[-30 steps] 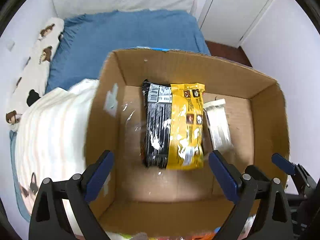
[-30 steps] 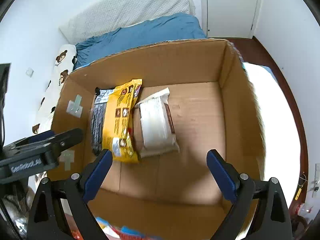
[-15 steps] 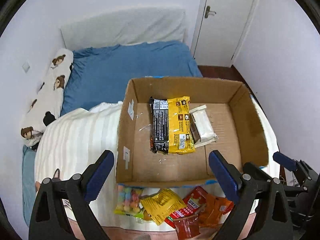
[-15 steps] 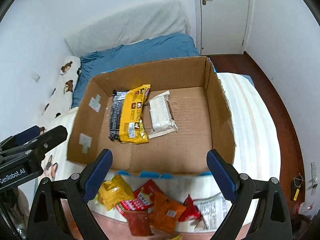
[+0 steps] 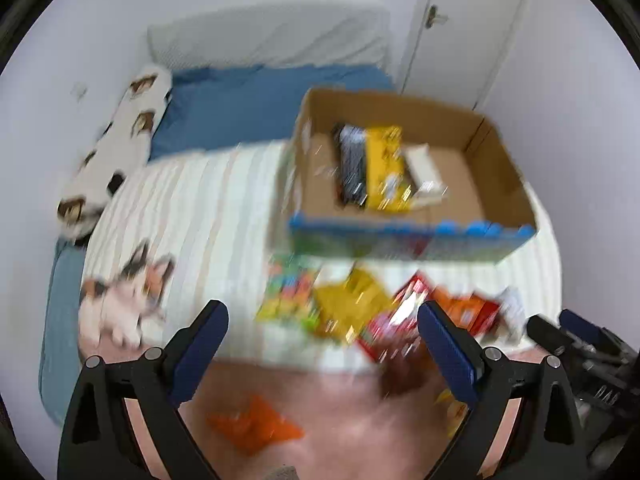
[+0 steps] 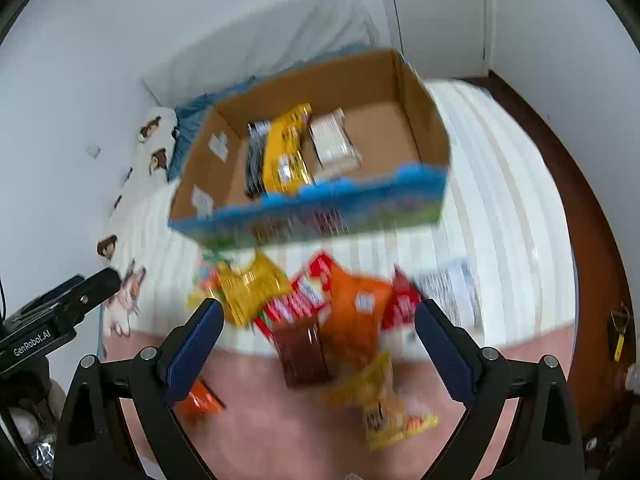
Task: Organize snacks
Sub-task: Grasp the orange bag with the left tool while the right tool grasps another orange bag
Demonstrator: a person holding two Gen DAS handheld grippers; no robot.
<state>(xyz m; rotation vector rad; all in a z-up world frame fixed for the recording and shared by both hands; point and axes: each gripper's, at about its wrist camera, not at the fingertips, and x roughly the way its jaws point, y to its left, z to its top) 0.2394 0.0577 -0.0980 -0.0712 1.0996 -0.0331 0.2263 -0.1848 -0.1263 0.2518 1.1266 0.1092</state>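
Both frames motion-blurred. Left gripper [image 5: 322, 330] jaws wide, holding nothing; right gripper [image 6: 318, 326] jaws wide, holding nothing. Loose snack packets [image 6: 320, 304] lie on the bed [image 6: 500, 200] between and just ahead of the right gripper's fingers. Cardboard box [image 6: 424, 128] sits farther ahead, with a yellow packet [image 6: 286, 152] and white packet [image 6: 332, 144] inside.

Loose snack packets [image 6: 320, 320] (labels included) blur unreadably.

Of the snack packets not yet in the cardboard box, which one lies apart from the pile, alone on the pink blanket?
The small orange packet, alone on the pink blanket, left of the pile of other packets before the cardboard box.
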